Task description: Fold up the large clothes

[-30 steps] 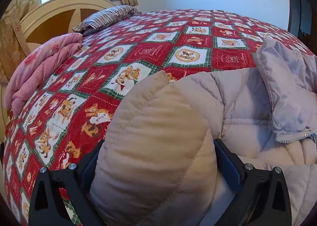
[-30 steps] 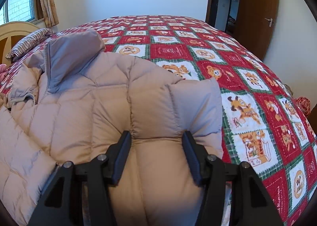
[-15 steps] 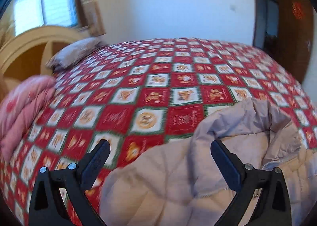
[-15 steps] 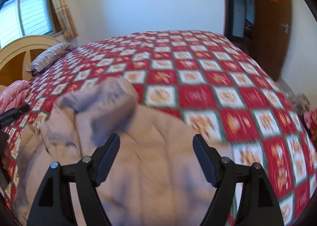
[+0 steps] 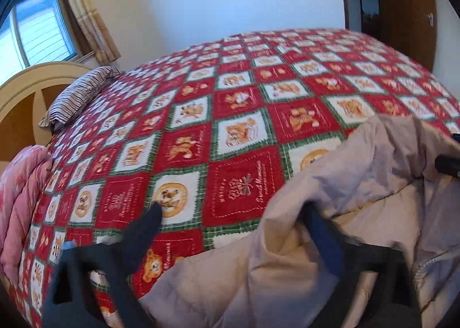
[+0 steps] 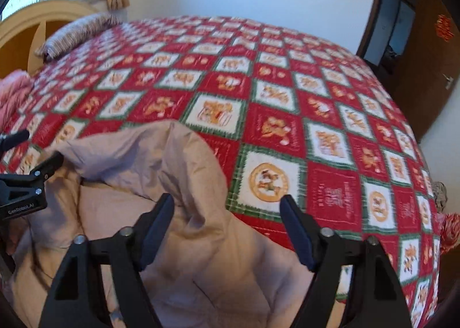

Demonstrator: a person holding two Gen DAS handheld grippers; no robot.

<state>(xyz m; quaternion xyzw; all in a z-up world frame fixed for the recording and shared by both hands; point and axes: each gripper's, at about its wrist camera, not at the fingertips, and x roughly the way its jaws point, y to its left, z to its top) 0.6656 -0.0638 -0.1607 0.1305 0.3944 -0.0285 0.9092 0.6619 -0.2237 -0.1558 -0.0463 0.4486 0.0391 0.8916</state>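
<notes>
Left wrist view: puffy beige quilted down jacket (image 5: 359, 198) heaped at 4 to 5 o'clock, lying on the bed over the red-and-white checked quilt with teddy-bear patches (image 5: 244, 115). Folded and rumpled, paler lining turned up along the top, zipper edge visible at 4 o'clock. Left gripper (image 5: 230, 218) blurred, jaws spread wide, nothing pinched; one finger over bare quilt at 7 o'clock, the other over the jacket's near fold at 5 o'clock. Cannot tell whether that finger touches the cloth. Black tip of the other tool poking in at 3 o'clock, beside the jacket's raised edge.

Right wrist view: same jacket (image 6: 161, 184) filling 6 to 9 o'clock, its rounded upper edge reaching toward centre, quilt (image 6: 330, 138) bare from 12 round to 4 o'clock. Right gripper (image 6: 227, 210) with jaws spread, holding nothing; left finger above the jacket, right finger above the quilt just past the jacket's edge. Left gripper (image 6: 31, 155) at 9 o'clock, black with white lettering, just beside the jacket's far side.

Further out: striped pillow (image 5: 80, 95) at 10 o'clock against a cream curved headboard (image 5: 28, 89); pink folded blanket (image 5: 20, 195) at 9 o'clock along the bed's edge; window (image 5: 37, 29) with beige curtain (image 5: 89, 23) at 11 o'clock; dark brown door (image 6: 425, 52) at 2 o'clock.
</notes>
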